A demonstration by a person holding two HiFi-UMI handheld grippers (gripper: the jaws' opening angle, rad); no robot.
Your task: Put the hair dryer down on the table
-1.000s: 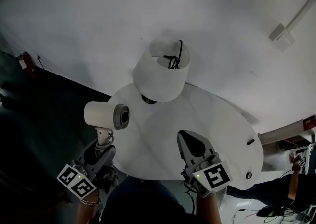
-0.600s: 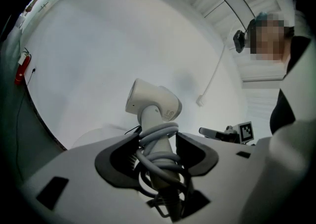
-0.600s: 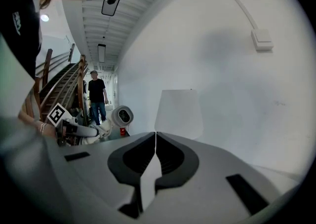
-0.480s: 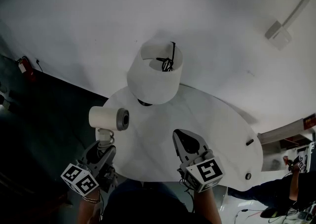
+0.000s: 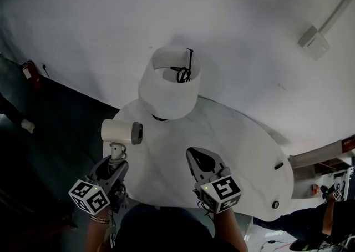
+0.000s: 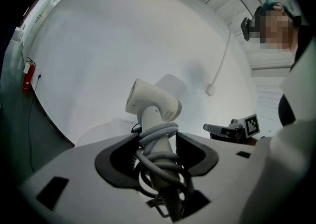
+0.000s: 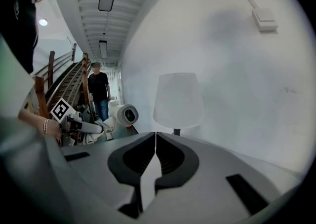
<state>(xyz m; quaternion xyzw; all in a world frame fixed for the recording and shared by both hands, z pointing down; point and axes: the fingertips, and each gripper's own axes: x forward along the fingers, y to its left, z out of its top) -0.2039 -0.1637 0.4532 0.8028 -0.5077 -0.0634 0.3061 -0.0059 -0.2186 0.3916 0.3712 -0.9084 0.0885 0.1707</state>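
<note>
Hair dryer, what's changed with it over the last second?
The hair dryer looks slightly lower, nearer the edge of the table, nozzle turned more sideways. The left hand-held gripper still clamps its cord-wrapped handle; nothing let go. The right hand-held gripper stays shut and empty; the lamp hasn't moved.

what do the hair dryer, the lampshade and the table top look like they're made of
Hair dryer: likely moulded plastic, smooth matte off-white shell with a grey end ring.
Lampshade: probably fabric or paper, matte white, thin open drum.
Table top: smooth even white, perhaps laminate or painted wood; unclear.
</note>
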